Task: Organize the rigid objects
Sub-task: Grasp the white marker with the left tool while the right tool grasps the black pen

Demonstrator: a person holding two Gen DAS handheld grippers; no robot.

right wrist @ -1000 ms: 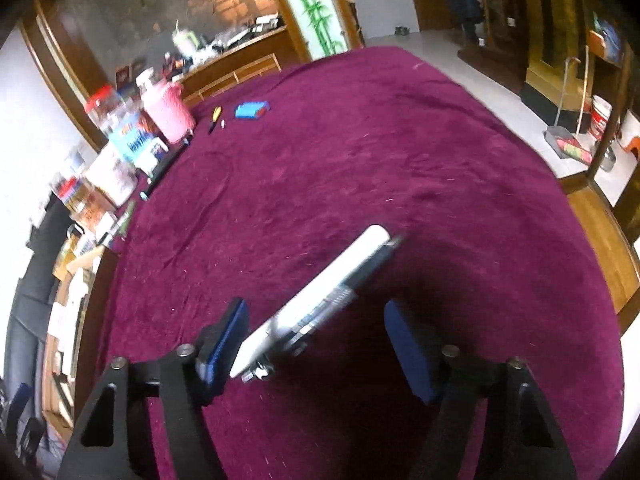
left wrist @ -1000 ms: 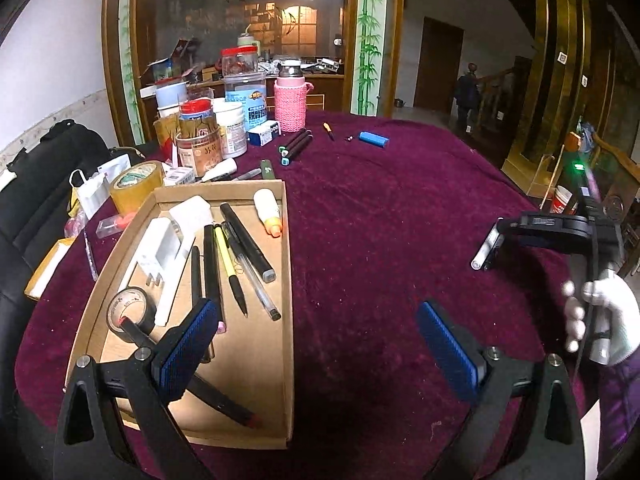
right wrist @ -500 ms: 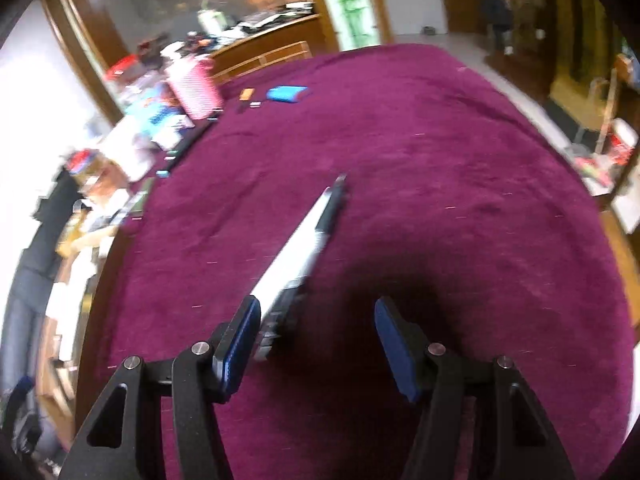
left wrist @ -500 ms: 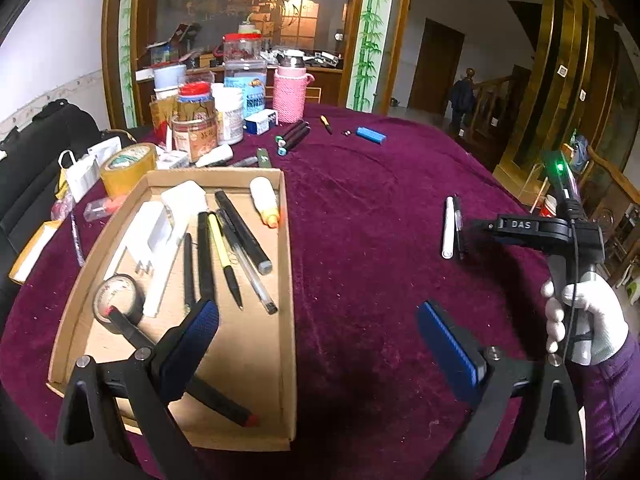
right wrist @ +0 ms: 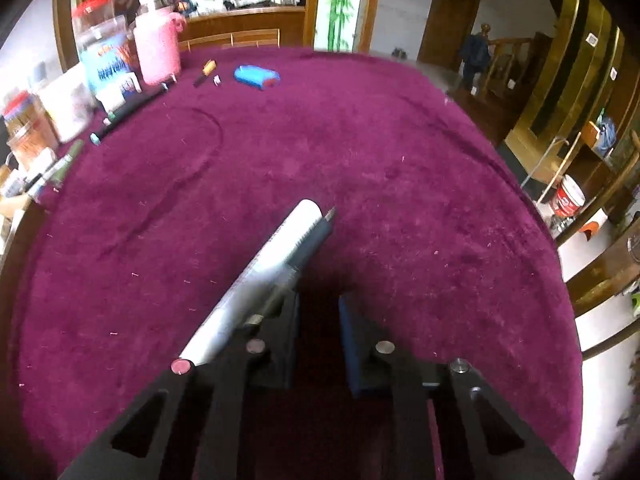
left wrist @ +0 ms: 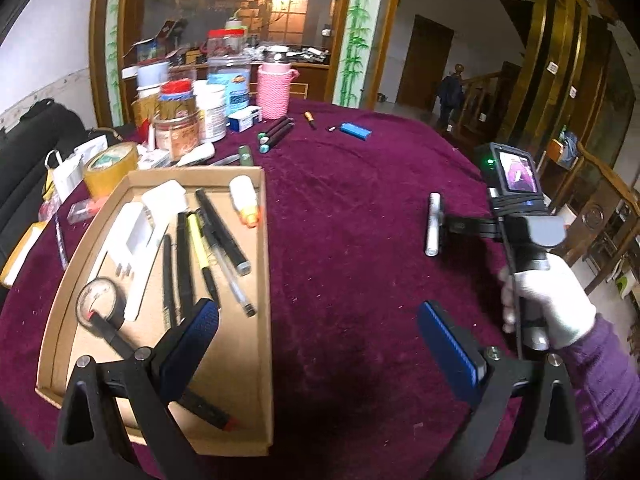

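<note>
The right tool [right wrist: 318, 320] sits low in the middle of the right wrist picture. Its jaws are closing, with a small gap left between the blue pads [right wrist: 352, 332]. Nothing is in that gap. The pen [right wrist: 260, 276], white with a dark clip side, lies just left of the left pad, outside the jaws, and slants up to the middle of the picture. I cannot tell if it touches the pad's outer side. In the left wrist picture the same pen [left wrist: 433, 224] shows at the middle right, at the tip of the right tool [left wrist: 452, 224], which a white glove [left wrist: 548, 304] holds.

The left tool [left wrist: 318, 344] is at the bottom of its picture, spread wide and holding nothing. Its left pad hangs over the box [left wrist: 264, 320], which lies at the left on the red desk [left wrist: 352, 208]. Pens, a tape roll [left wrist: 98, 300] and white things lie inside the box. Jars [left wrist: 180, 120] and a pink cup [left wrist: 274, 88] stand at the upper left. A blue lighter [left wrist: 356, 131] lies near them.
</note>
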